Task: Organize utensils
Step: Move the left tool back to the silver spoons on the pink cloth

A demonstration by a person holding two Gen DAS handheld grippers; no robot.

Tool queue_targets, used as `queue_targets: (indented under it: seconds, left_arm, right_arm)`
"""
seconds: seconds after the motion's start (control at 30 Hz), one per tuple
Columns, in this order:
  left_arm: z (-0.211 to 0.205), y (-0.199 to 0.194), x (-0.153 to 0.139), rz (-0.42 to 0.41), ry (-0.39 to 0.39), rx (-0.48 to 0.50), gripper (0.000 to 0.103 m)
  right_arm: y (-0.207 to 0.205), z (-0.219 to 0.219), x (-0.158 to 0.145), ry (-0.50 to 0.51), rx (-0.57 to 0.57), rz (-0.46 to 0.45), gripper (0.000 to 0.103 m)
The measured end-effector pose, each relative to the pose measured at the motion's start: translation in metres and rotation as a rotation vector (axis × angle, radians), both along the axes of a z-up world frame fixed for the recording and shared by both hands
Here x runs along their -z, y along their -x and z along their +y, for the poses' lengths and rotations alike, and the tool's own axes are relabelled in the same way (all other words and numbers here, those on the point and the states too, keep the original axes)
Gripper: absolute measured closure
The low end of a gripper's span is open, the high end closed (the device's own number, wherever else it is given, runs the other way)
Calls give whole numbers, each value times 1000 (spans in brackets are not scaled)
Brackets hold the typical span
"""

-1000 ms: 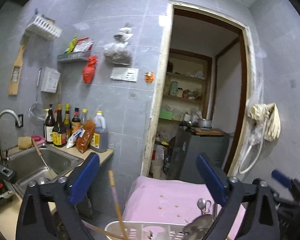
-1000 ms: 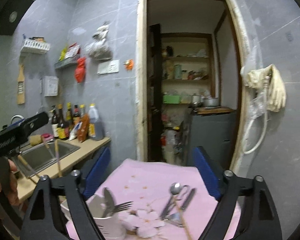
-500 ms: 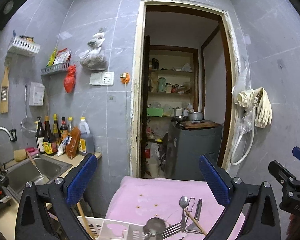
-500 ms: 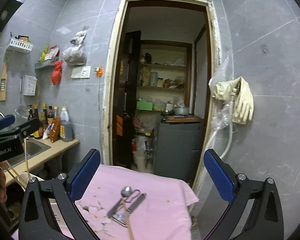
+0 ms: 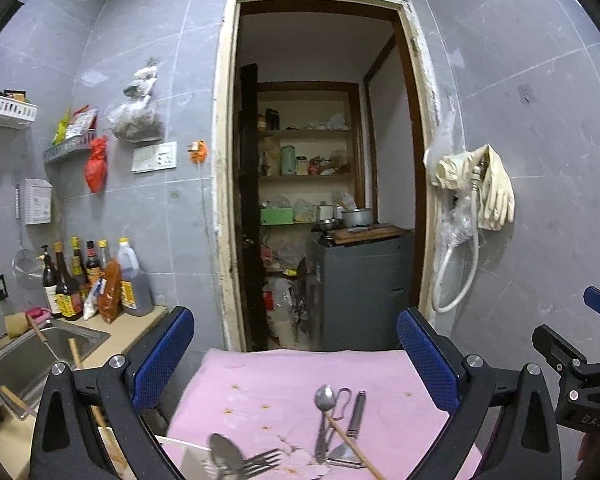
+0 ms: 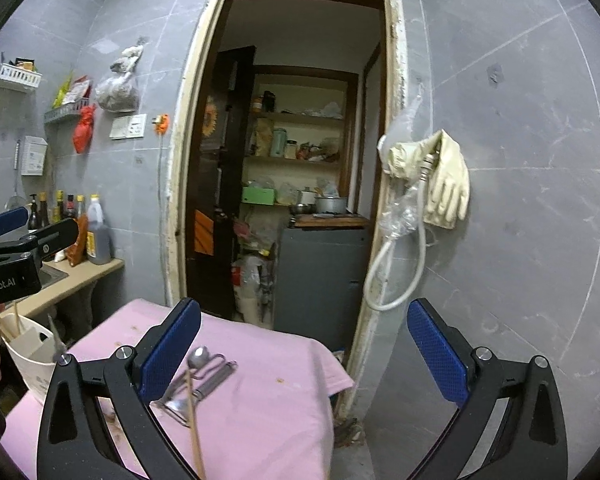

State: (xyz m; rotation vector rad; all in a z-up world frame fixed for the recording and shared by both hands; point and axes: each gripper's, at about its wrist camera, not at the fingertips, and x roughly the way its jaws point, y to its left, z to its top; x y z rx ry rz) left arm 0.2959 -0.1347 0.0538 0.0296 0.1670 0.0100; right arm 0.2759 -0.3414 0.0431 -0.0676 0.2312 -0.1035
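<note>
A pink cloth-covered table (image 5: 284, 376) holds a steel spoon (image 5: 324, 400), a metal peeler (image 5: 354, 420) and a wooden chopstick (image 5: 350, 446) lying together. A fork and a spoon (image 5: 240, 458) stick up from a white utensil holder (image 6: 30, 354) at the table's left end, which also holds chopsticks. My left gripper (image 5: 296, 360) is open and empty, above the table. My right gripper (image 6: 304, 348) is open and empty, above the table's right side, with the spoon (image 6: 199, 356), peeler (image 6: 216, 378) and chopstick (image 6: 194, 424) near its left finger.
A counter with a sink (image 5: 40, 356) and sauce bottles (image 5: 92, 280) stands at the left. An open doorway (image 5: 320, 200) leads to a pantry with a grey cabinet (image 5: 360, 288). Rubber gloves and a hose (image 5: 476, 196) hang on the right wall.
Both grippers have swung right and up, away from the holder. The loose spoon, peeler and chopstick have come into the left view. The holder has slid to the lower left of both views.
</note>
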Motion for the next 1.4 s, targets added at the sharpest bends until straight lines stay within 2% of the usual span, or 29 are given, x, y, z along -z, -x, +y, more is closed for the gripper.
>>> queue_targets:
  seconds: [0.3, 0.7, 1.0, 1.1, 1.4]
  left_arm:
    - [-30, -32, 22, 54, -14, 36, 0]
    - [-54, -102, 80, 194, -34, 10, 0]
    - [-45, -160, 124, 358, 23, -15, 1]
    - [-40, -175, 137, 383, 47, -15, 1]
    - [-19, -212, 179, 503, 157, -21, 21]
  right_arm:
    - [-20, -28, 30, -13, 32, 58, 2]
    - [-71, -50, 82, -18, 20, 147, 2]
    - [-123, -60, 122, -84, -38, 252, 2]
    - [-136, -56, 132, -94, -54, 270, 2]
    - [-181, -39, 162, -174, -134, 361, 3]
